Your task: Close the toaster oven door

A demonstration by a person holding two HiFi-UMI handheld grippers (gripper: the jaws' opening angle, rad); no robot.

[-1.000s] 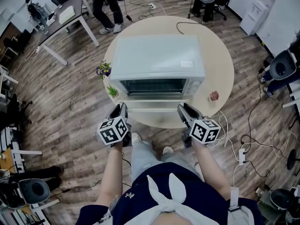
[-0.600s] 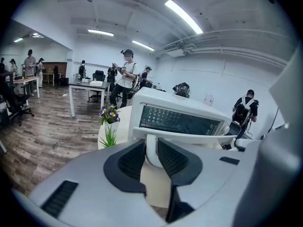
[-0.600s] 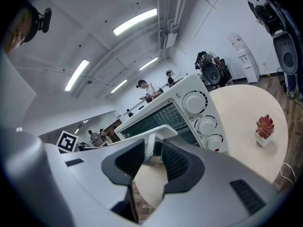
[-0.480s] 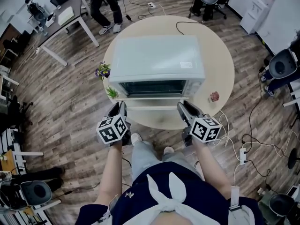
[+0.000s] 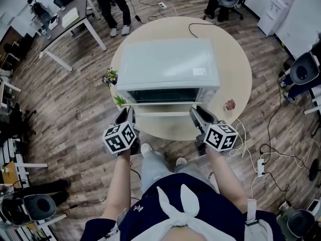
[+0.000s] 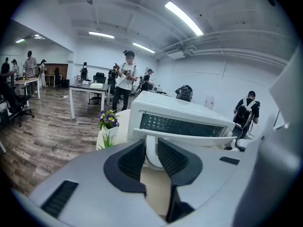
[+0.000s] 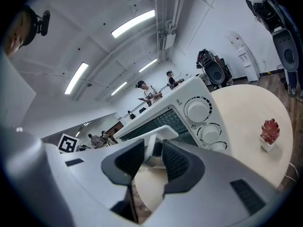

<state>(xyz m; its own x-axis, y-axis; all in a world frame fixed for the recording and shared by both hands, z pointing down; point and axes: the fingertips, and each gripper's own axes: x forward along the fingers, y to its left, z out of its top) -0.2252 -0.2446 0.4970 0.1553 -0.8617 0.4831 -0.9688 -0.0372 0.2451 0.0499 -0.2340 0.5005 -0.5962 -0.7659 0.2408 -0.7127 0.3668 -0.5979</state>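
While left claw, right claw clamp ends, door handle spans between.

Out of sight or past reading
Lose ends of the door handle behind pads of left gripper and right gripper; cannot see past dark glass into toaster oven; cannot read label print; find standing person cropped at top edge.

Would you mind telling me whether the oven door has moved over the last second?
Yes: the oven door has tilted slightly up, its front edge nearer the toaster oven and farther from the table rim.
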